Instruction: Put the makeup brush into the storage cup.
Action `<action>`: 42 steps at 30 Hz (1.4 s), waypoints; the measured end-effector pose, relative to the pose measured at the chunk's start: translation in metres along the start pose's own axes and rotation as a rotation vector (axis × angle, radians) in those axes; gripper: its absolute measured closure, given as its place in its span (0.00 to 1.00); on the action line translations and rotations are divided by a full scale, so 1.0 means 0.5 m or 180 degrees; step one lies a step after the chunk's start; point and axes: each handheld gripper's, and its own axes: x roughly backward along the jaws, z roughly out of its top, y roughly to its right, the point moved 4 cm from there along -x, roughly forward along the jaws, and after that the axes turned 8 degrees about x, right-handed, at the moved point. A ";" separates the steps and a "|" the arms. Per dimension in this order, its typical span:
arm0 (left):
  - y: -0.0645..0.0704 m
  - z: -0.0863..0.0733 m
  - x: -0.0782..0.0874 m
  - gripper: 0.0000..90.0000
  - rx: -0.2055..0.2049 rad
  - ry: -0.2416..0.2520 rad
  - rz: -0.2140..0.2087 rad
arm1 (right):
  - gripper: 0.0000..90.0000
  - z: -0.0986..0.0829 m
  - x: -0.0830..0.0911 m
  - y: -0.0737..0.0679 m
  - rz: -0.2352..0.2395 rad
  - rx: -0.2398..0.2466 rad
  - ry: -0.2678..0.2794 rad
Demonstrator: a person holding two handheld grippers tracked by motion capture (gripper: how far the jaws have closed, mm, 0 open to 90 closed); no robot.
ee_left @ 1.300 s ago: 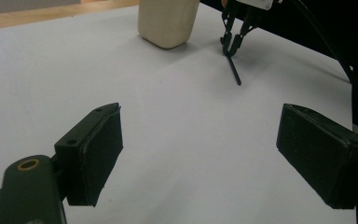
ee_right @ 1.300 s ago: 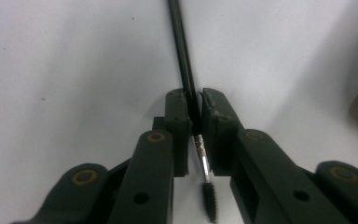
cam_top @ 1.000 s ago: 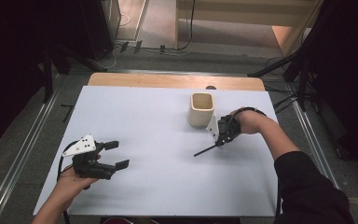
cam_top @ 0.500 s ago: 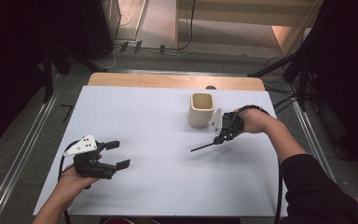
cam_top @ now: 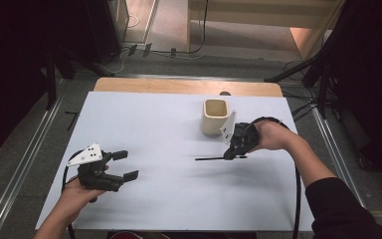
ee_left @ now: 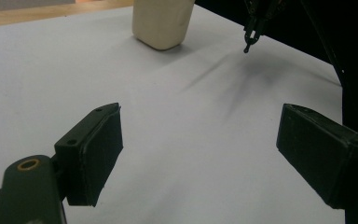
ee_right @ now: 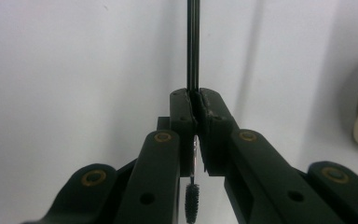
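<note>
Over the last second your right gripper [cam_top: 235, 149] lifted the thin black brush [cam_top: 210, 159] from a downward slant to nearly level — its long handle now pointed left, clear of the white table [cam_top: 144, 124]. The jaws were clamped tight on the handle, the bristle end [ee_right: 192, 198] showing behind them in the right gripper view. The cream cup [cam_top: 215, 116] stood just beside that gripper on its far-left side, empty as far as I could tell, so you looked set to swing the brush toward it. Your left gripper [cam_top: 122, 165] rested near the left edge — jaws wide apart, holding nothing, unmoved.
</note>
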 end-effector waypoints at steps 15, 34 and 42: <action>0.003 -0.003 -0.004 0.16 0.0062 -0.0104 -0.0044 | 0.96 0.033 0.029 -0.024 0.0086 -0.0752 0.0512; -0.001 -0.001 -0.008 0.16 0.0303 -0.0185 -0.0156 | 0.96 0.056 0.020 -0.039 0.0144 -0.1394 0.0907; -0.007 0.007 -0.007 0.17 0.0581 -0.0151 -0.0302 | 0.96 0.063 0.010 -0.049 -0.0007 -0.1434 0.1025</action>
